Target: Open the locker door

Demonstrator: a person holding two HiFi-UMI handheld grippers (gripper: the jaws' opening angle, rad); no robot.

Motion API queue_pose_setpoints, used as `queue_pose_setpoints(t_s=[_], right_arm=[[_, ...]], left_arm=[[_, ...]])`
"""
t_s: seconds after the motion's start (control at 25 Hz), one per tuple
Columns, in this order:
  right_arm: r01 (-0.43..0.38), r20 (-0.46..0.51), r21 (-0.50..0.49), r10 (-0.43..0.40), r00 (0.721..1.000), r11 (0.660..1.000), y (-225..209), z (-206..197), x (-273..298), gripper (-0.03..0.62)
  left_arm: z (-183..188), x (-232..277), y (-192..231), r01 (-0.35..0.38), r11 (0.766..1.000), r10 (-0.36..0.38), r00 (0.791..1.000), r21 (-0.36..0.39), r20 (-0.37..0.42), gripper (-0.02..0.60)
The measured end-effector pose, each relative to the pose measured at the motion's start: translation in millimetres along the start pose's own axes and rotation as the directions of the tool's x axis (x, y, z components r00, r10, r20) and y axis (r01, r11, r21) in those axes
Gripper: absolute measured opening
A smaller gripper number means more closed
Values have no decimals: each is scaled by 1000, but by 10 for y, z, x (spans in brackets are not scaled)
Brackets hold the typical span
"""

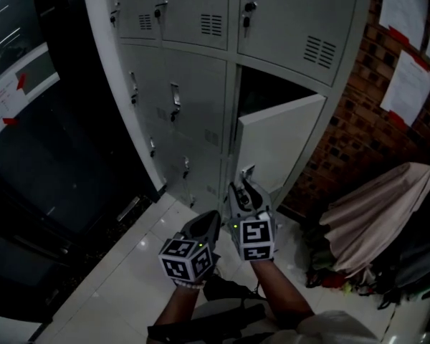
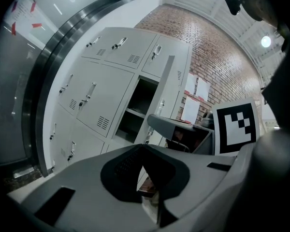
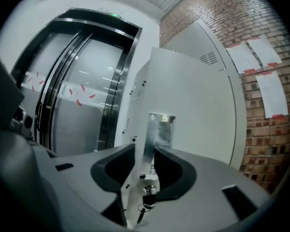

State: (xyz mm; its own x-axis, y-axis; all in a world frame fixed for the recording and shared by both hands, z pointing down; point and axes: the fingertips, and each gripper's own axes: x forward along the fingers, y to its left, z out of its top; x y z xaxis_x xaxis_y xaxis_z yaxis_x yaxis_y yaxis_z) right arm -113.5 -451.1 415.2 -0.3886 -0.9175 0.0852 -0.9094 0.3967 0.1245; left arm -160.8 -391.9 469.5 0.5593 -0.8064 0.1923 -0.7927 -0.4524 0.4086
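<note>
The grey locker bank (image 1: pixel 179 99) fills the upper middle of the head view. One door (image 1: pixel 279 145) in its right column stands swung out, and the dark compartment (image 1: pixel 272 84) behind it shows. My right gripper (image 1: pixel 245 185) is at that door's lower free edge. In the right gripper view the jaws (image 3: pixel 145 151) are shut on the door edge and its metal handle plate (image 3: pixel 159 129), with a key (image 3: pixel 146 197) hanging below. My left gripper (image 1: pixel 209 219) hangs beside it, lower and to the left, shut and holding nothing. The left gripper view also shows the open door (image 2: pixel 164 81).
A brick wall (image 1: pixel 351 127) with taped paper sheets (image 1: pixel 412 84) runs right of the lockers. A beige cloth (image 1: pixel 376 213) lies over a heap at the right. Dark glass doors (image 1: pixel 50 163) stand at the left. A dark bag (image 1: pixel 229 292) lies on the pale tiled floor.
</note>
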Motion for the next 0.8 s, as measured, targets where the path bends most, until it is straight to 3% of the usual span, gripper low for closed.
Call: queue_pose_setpoints(t_s=[0.32, 0.8], right_arm=[[10, 0, -23, -10, 1000, 1000, -111, -48, -435, 192], [61, -10, -35, -62, 998, 998, -429, -166, -1216, 181]], left_arm=[[-193, -103, -331, 25, 1000, -25, 1000, -5, -5, -11], [-468, -106, -907, 106, 994, -106, 994, -17, -25, -11]])
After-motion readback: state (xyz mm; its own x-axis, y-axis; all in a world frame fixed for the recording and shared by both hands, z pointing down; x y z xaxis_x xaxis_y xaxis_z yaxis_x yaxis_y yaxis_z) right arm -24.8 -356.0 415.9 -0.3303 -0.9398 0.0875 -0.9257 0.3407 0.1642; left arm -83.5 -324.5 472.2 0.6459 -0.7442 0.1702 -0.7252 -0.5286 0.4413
